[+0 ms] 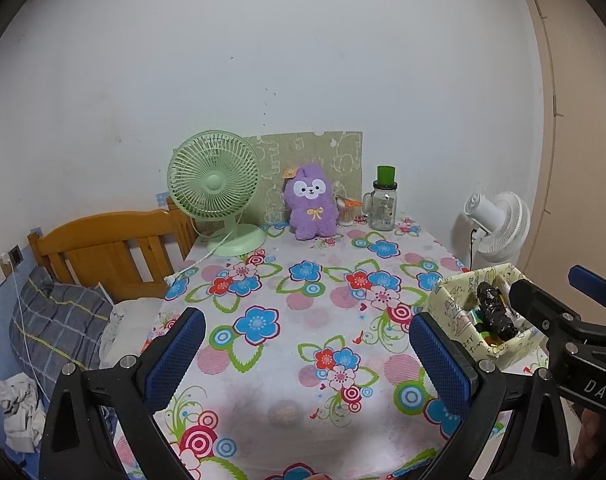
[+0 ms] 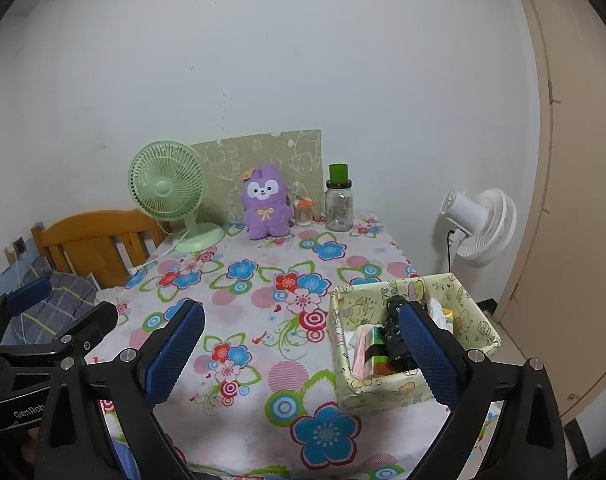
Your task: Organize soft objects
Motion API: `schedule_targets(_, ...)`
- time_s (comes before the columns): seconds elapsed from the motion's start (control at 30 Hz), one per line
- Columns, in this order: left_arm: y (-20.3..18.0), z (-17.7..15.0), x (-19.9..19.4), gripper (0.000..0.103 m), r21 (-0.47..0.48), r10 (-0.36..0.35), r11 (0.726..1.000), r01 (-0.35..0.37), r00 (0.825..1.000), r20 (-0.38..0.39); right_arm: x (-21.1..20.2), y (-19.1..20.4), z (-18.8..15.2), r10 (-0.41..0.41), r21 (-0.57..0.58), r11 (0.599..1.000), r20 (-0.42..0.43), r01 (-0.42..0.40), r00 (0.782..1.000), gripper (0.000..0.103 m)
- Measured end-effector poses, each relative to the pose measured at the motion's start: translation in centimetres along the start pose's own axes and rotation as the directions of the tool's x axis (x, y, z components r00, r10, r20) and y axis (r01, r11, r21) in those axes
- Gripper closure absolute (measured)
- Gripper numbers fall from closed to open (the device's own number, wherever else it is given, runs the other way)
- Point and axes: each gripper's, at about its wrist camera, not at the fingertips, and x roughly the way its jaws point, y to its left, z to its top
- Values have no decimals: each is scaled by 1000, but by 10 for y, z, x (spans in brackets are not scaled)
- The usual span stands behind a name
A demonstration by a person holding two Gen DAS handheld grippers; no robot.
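One soft thing stands out on the bench (image 1: pixel 303 308): the purple plush toy (image 1: pixel 311 208), upright at the far edge against a patterned board (image 1: pixel 323 152), between the green desk fan (image 1: pixel 217 192) and a glass jar (image 1: pixel 383 204). At the right edge sits the fabric storage box (image 2: pixel 407 396), already holding a black bundle (image 2: pixel 395 336) and small packets. This fits either a tidied bench, with the plush set on display, or a plush waiting to go into the box; the pictures do not settle which. Both grippers hover low over the near edge, level and facing the wall: left gripper (image 1: pixel 307 348) spread wide and holding nothing, right gripper (image 2: pixel 303 344) likewise, its right finger over the box.
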Motion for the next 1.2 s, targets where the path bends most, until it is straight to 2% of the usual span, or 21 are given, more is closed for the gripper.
schedule_targets(0.57, 0, 1, -6, 0, 2, 11, 1000, -11, 1000, 12, -3, 0, 1, -3, -4, 1000, 19, 3, 1000, 0)
schedule_targets(1.2, -1, -2, 0, 0, 2, 15, 1000, -15, 1000, -1, 3, 0, -1, 8, -6, 1000, 2, -8, 1000, 0)
